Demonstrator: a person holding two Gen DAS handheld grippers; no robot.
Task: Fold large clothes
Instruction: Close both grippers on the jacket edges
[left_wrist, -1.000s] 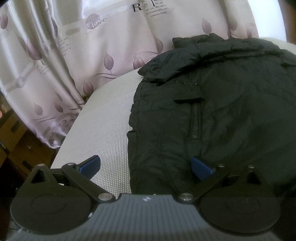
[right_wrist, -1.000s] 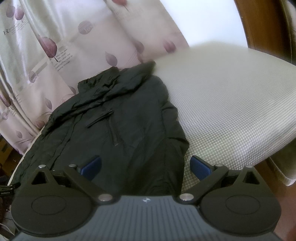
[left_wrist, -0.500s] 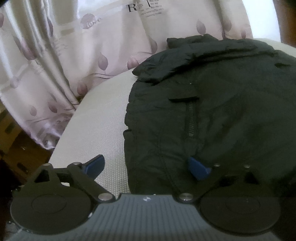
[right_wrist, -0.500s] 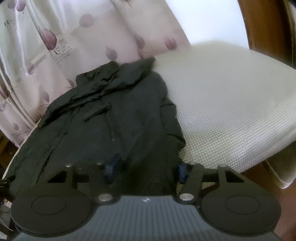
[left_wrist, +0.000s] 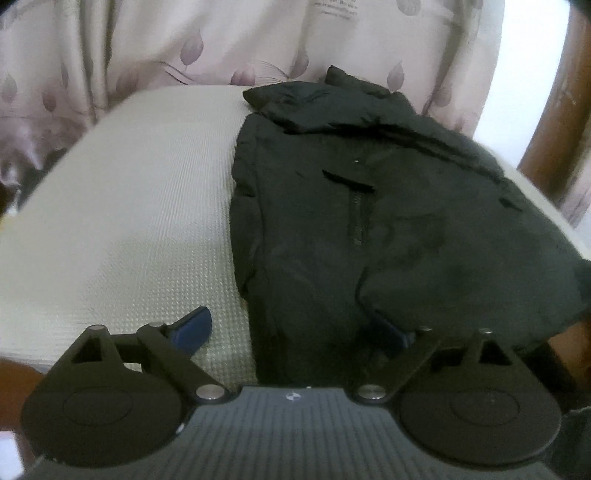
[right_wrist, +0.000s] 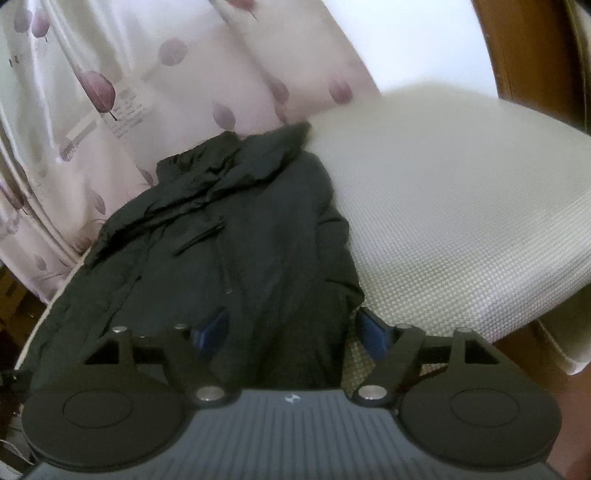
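A black padded jacket with a zipped chest pocket (left_wrist: 369, 221) is laid flat on a cream textured mattress (left_wrist: 122, 206), its long axis running away from both cameras, with the collar at the far end against a pale pink satin curtain printed with purple leaves (left_wrist: 177, 48) and the hem at the near end. In the left wrist view the jacket is placed on the right half of the mattress; in the right wrist view the same jacket (right_wrist: 229, 243) is seen on the left, with bare mattress (right_wrist: 461, 206) to its right and the curtain (right_wrist: 129, 81) behind. The left gripper (left_wrist: 291, 328) is spread wide across the jacket's near left edge: its left blue fingertip (left_wrist: 192, 326) is seen over bare mattress, while the right one is half buried in a dark fold. The right gripper (right_wrist: 291, 328) is partly spread around the jacket's near right edge, one blue pad (right_wrist: 212, 326) over the fabric and the other at the mattress side. Whether any pad touches cloth cannot be told. The hem is hidden behind the gripper bodies, the sleeves cannot be made out among dark folds, and both views are softly blurred. A brown wooden frame (right_wrist: 517, 48) is cut off at the upper right.
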